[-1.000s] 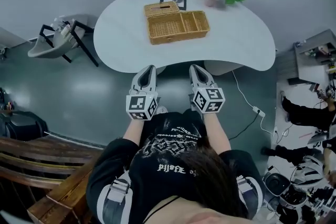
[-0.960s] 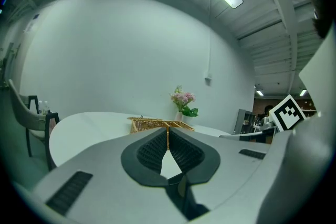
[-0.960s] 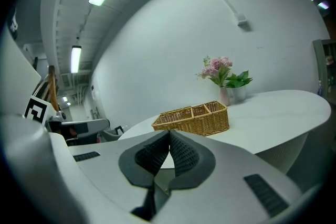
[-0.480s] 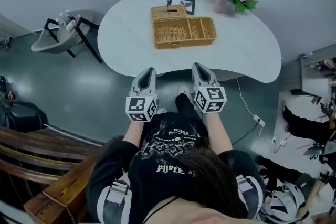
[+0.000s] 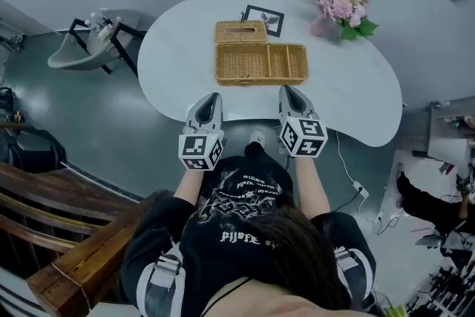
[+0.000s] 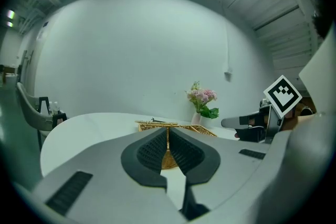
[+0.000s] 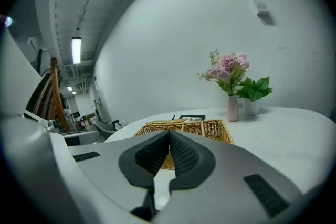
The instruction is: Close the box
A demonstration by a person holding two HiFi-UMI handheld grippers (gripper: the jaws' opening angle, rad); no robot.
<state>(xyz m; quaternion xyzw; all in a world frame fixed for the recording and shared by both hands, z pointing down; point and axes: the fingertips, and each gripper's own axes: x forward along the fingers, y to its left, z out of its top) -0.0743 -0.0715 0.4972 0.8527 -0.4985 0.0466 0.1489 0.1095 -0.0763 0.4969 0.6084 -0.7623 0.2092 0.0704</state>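
Note:
A woven wicker box point(image 5: 261, 63) lies open on the white table point(image 5: 185, 48), with its lid point(image 5: 240, 31) flipped back on the far side. The box also shows beyond the jaws in the left gripper view point(image 6: 202, 130) and the right gripper view point(image 7: 210, 127). My left gripper point(image 5: 212, 97) hovers at the table's near edge, left of the box, jaws shut and empty point(image 6: 168, 131). My right gripper point(image 5: 288, 90) hangs just short of the box's near right corner, also shut with nothing held point(image 7: 169, 135).
A vase of pink flowers point(image 5: 338, 0) stands at the table's far right, and a small framed picture point(image 5: 263, 17) lies behind the box. A grey chair point(image 5: 89, 48) is at the left. A wooden bench point(image 5: 59, 226) is at lower left.
Both grippers have drawn closer to the table, the right one more, now reaching over its near edge. The box sits nearer in the head view.

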